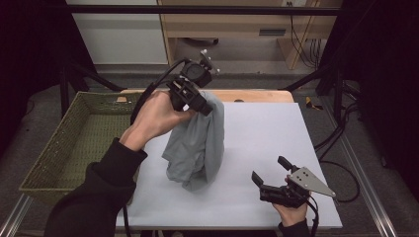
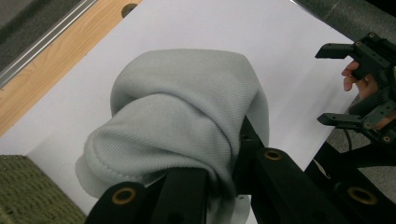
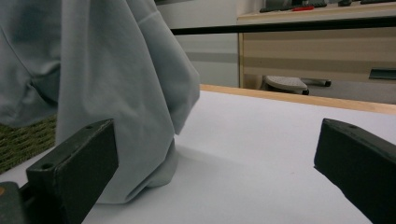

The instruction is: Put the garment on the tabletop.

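Left gripper [image 1: 201, 104] pinching grey cloth [image 1: 197, 143] lifted above white surface [image 1: 267, 128], hem seemingly touching it, right gripper [image 1: 269, 170] spread wide nearby, green basket [image 1: 79, 138] alongside.

The matte black left gripper [image 1: 200, 104] has blocky jaws with brass-ringed screw holes near their bases and a thick black cable trailing behind it. The matching black right gripper [image 1: 268, 171] carries a grey three-cornered plate on top. Both forearms wear dark long sleeves [image 1: 94, 197].
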